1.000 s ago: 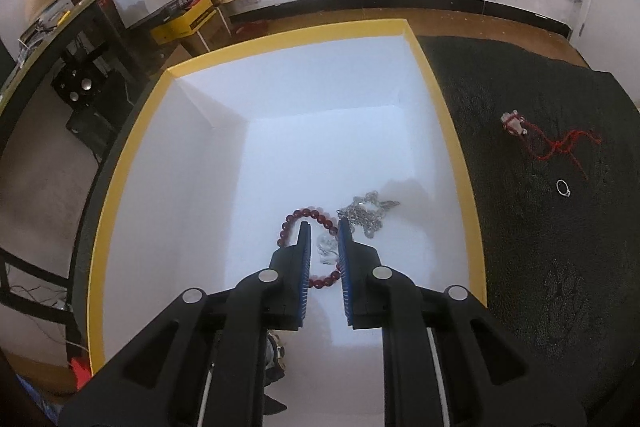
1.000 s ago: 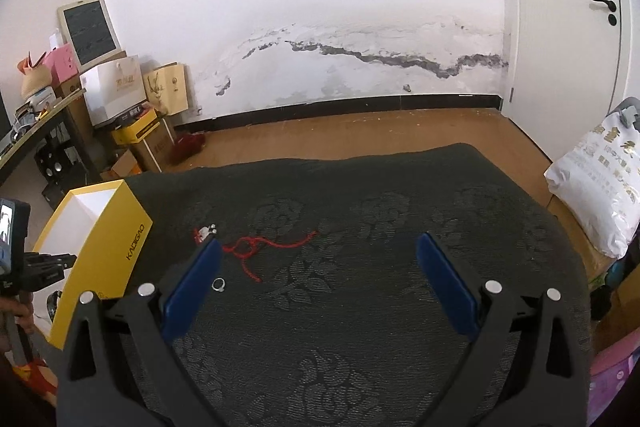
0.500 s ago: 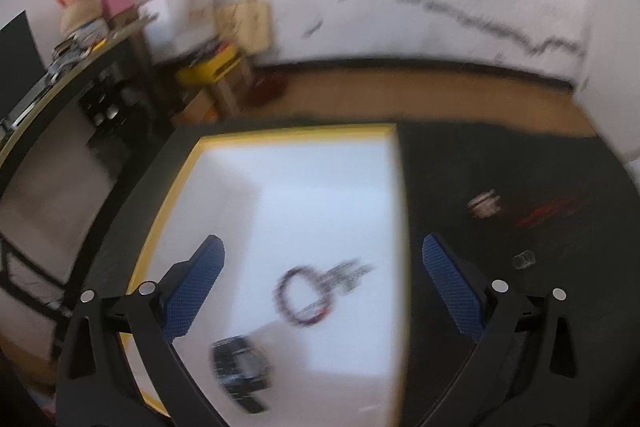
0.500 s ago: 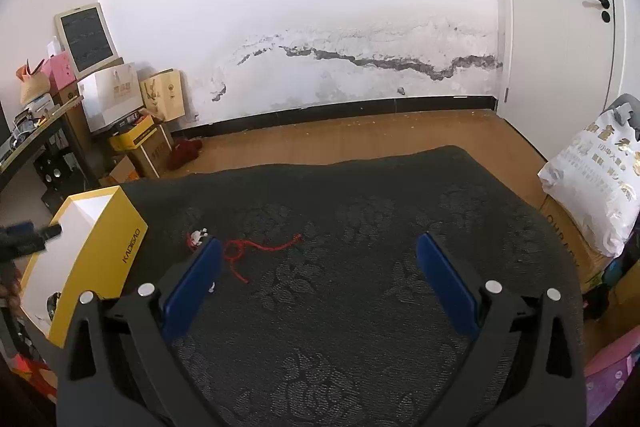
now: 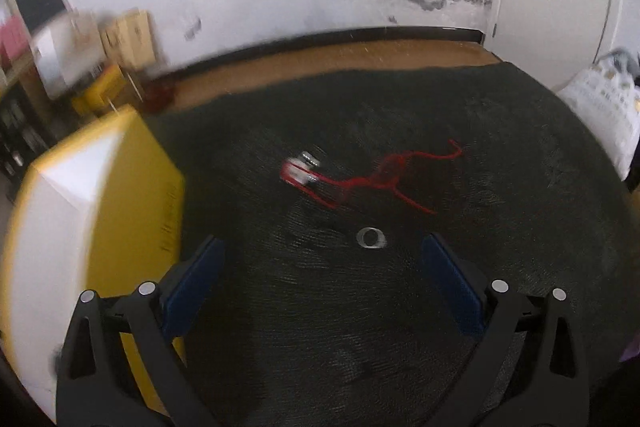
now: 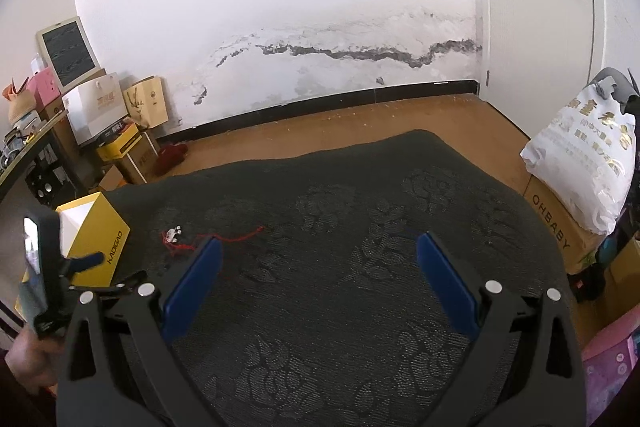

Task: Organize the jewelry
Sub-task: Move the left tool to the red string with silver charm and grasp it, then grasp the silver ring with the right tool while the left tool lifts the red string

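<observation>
I see a dark grey cloth (image 6: 360,227) with a faint flower pattern woven in. Near its left edge stands a box (image 5: 132,187) with yellow sides and a white inside, black lettering on its side. A red cord (image 5: 384,175) carries a small white and silver charm (image 5: 300,171), and a silver ring (image 5: 371,238) lies beside it. My left gripper (image 5: 322,275) and right gripper (image 6: 318,275) are black with blue pads (image 6: 192,287).

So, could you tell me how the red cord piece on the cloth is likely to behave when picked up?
The red cord lies in loose loops, so it will probably hang limp and trail. The charm at one end may swing. Its thin strands could snag the textured cloth.
</observation>
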The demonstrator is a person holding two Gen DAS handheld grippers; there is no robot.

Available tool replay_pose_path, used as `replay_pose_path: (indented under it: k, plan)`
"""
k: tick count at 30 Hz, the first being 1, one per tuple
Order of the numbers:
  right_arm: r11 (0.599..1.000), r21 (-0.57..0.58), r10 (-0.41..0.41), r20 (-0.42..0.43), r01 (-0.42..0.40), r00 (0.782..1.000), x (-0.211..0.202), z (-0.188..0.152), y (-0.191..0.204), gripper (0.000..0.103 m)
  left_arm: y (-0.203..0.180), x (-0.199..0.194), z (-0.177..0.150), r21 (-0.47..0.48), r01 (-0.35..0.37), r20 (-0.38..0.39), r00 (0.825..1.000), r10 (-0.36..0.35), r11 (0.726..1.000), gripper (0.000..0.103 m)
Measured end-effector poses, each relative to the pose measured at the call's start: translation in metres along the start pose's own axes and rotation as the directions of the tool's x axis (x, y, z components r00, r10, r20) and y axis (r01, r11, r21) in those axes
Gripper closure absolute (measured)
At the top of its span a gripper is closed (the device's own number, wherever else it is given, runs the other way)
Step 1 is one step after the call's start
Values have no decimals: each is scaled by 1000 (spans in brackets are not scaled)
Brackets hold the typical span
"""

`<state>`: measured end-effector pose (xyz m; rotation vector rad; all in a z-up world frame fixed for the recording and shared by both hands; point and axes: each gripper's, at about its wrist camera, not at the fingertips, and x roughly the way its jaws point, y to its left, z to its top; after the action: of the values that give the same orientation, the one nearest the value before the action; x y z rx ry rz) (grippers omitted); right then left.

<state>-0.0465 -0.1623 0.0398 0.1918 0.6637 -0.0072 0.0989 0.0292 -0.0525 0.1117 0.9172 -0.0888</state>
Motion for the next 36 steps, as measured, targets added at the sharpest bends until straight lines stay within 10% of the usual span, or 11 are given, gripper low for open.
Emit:
replay_pose_path:
  k: [11,21,23,26,36]
  plan:
    - [998,9,57,-14,-57,998,3,5,-2,9,13,87,2,-143,-7,-145,989,-14,990,6]
    - [997,17,79,-40,-79,996,9,7,-1,9,11,115,29,-97,-45,-53,998,40,994,7]
    - [997,15,77,-52,-76,996,12,6,0,9,11,115,30,-99,-52,-43,998,48,994,22]
    - [997,19,76,-56,-76,996,14,6,0,9,7,109,36,-81,-49,-38,998,46,995,78]
    - [993,-78,71,-147,-83,987,47,-9,33,9,18,58,21,-74,-42,-27,999,40,996,81]
